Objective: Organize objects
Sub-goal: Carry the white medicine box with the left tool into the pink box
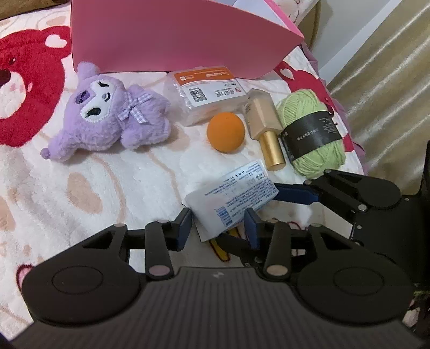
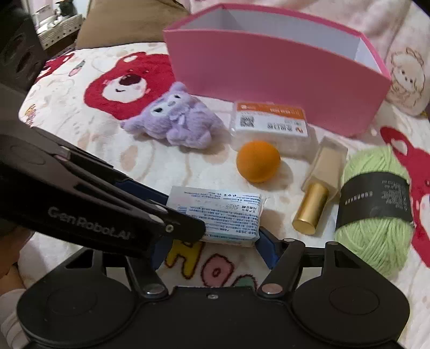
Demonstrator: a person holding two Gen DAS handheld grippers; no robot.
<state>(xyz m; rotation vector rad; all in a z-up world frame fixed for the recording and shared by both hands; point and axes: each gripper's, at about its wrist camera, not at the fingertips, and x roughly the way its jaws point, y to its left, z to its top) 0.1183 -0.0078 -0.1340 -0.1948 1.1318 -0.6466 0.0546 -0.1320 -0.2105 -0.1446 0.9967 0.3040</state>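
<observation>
A white tissue packet (image 1: 233, 198) (image 2: 223, 212) lies on the blanket between the blue pads of both grippers. My left gripper (image 1: 219, 226) is open around its near end. My right gripper (image 2: 212, 248) is open around it too; its finger (image 1: 295, 194) reaches in from the right. Beyond lie a purple plush (image 1: 107, 110) (image 2: 177, 123), a clear box with an orange label (image 1: 207, 94) (image 2: 268, 126), an orange ball (image 1: 225, 132) (image 2: 258, 161), a beige bottle with a gold cap (image 1: 264, 128) (image 2: 319, 185) and green yarn (image 1: 313, 134) (image 2: 376, 206).
A pink open box (image 1: 174, 35) (image 2: 268, 69) stands upright at the back on the bear-print blanket (image 1: 80, 188). A curtain (image 1: 389, 80) hangs past the bed's right edge. A brown cushion (image 2: 129, 24) lies at the far left.
</observation>
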